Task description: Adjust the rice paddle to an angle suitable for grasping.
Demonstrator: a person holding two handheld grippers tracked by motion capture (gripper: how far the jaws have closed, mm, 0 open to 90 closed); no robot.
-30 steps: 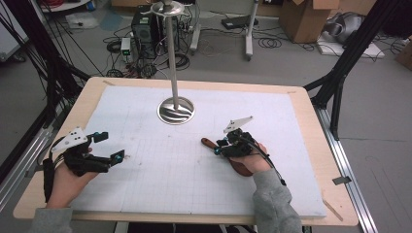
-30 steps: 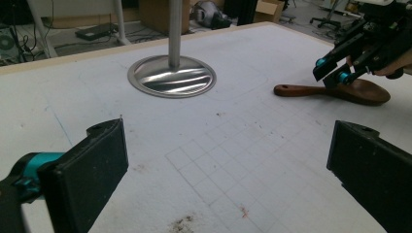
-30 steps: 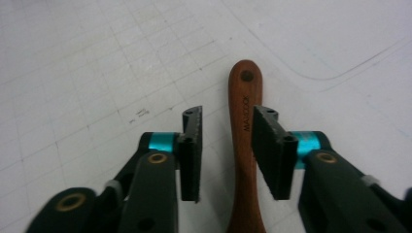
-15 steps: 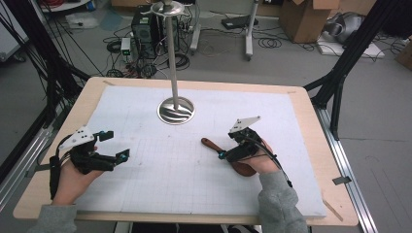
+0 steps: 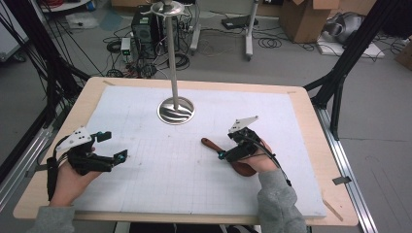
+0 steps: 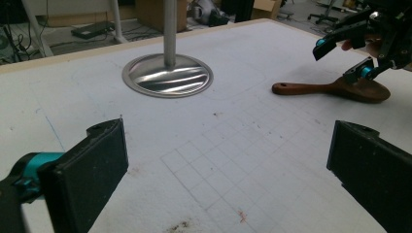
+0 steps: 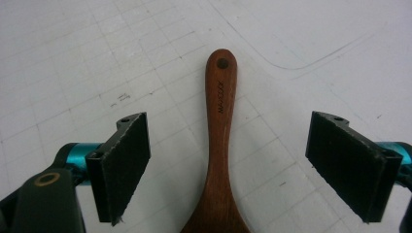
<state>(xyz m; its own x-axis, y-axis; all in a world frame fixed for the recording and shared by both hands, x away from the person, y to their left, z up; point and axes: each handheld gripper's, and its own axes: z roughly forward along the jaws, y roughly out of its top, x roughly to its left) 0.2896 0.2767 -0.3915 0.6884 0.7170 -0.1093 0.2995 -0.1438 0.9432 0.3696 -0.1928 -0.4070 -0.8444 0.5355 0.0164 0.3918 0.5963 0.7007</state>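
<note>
A dark wooden spoon (image 5: 212, 145) lies flat on the white gridded mat (image 5: 145, 194), handle toward the table's middle. My right gripper (image 5: 226, 146) hovers over it. Its jaws have just been opening and now stand wide. In the right gripper view the spoon's handle (image 7: 219, 126) runs between the pads (image 7: 124, 165) without touching either. My left gripper (image 5: 112, 145) rests at the mat's left side, open and holding nothing. From the left gripper view, the spoon (image 6: 335, 90) and the right gripper (image 6: 342, 60) sit far right beyond my left gripper (image 6: 228, 174).
A metal stand with a round shiny base (image 5: 176, 110) and a tall pole rises at the back middle of the mat; its base (image 6: 167, 75) is also ahead in the left gripper view. The wooden table rim (image 5: 311, 126) borders the mat. Cables and boxes lie on the floor behind.
The right gripper's jaws have spread apart from around the spoon's handle; the spoon stays where it lay. Both hands have kept their places.
</note>
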